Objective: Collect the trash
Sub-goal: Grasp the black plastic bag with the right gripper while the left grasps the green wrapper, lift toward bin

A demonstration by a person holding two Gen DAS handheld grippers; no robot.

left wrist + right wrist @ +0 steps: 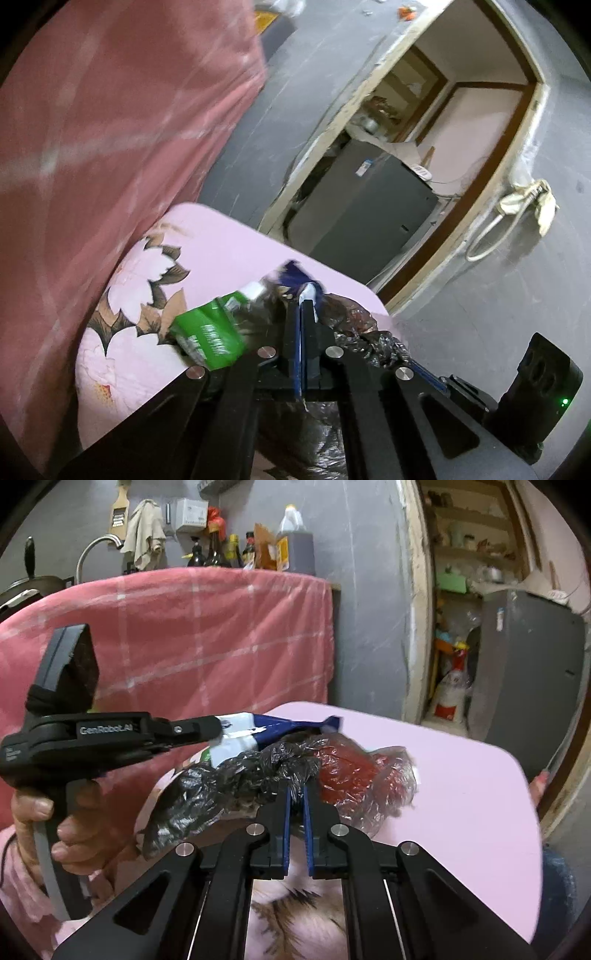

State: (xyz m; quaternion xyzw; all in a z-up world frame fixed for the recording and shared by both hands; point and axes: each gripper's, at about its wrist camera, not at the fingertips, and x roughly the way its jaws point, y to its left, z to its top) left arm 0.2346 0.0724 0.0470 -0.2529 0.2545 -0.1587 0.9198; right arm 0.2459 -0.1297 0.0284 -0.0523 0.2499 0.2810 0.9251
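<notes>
My left gripper (301, 299) is shut on a blue-and-white wrapper (301, 282), held above the pink floral table (221, 251). In the right wrist view the left gripper (218, 731) pinches that wrapper (273, 727) over a black plastic bag (236, 779). My right gripper (295, 794) is shut on the black bag's edge. A red item in clear plastic (354, 771) sits in or just behind the bag. A green-labelled bottle (210, 332) lies on the table left of the left gripper, next to the bag (365, 325).
A pink checked cloth (207, 635) hangs behind the table. A doorway (458, 627) on the right leads to a grey fridge (528, 672). Bottles (236, 550) and a faucet (96, 550) stand on the counter behind the cloth.
</notes>
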